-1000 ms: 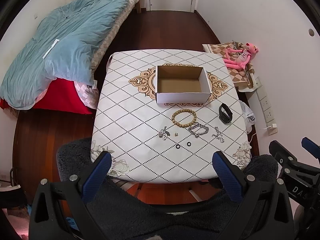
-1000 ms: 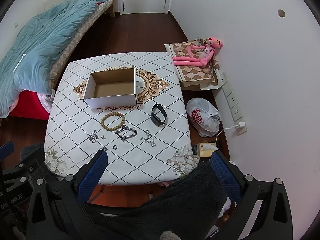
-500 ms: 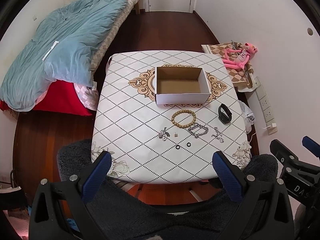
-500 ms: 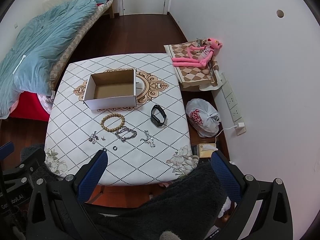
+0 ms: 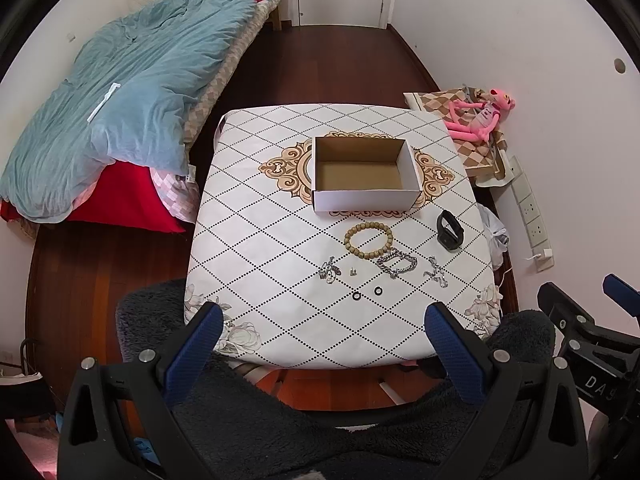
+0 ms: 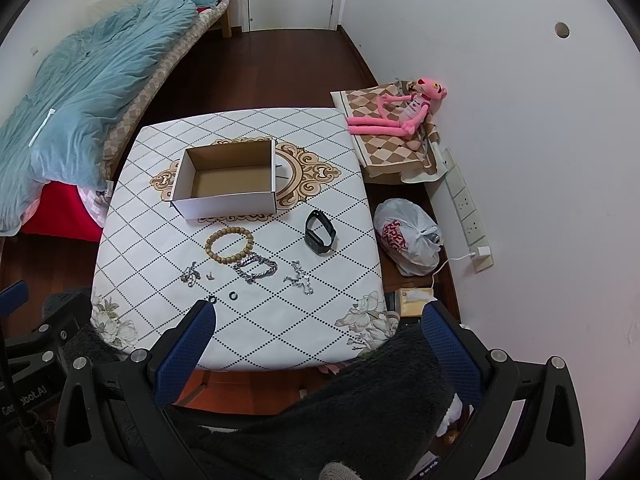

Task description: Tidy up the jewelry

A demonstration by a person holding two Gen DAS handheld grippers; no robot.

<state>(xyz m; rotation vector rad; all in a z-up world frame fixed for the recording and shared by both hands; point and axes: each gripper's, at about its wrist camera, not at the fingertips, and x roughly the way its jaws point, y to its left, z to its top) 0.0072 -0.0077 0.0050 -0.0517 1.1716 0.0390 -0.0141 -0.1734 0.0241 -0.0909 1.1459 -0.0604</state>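
left gripper (image 5: pixel 320 332): hovering short of the table (image 5: pixel 256 216), fingers spread, grasping nothing
right gripper (image 6: pixel 316 328): hovering likewise, spread and unloaded
jewelry: lying loose between near edge and box (image 5: pixel 364 200)
first pick: I'd be taking the bead bracelet (image 5: pixel 369 240), pinching one side of the loop
risk: chain bracelet (image 5: pixel 396 263) touching the beads, may be dragging along

Two handheld grippers, both held high & back, fingers pointing fwd and down. Left gripper (image 5: pixel 322 330): blue-padded fingers (image 5: pixel 192 350) spread wide apart, nothing between them; black frame fills the lower part of its own cam view. Right gripper (image 6: pixel 316 330): same pose, blue fingers (image 6: pixel 184 354) wide apart, holding nothing. The two sit side by side, each seen at the edge of the other's cam. Person's hands and arms not visible.
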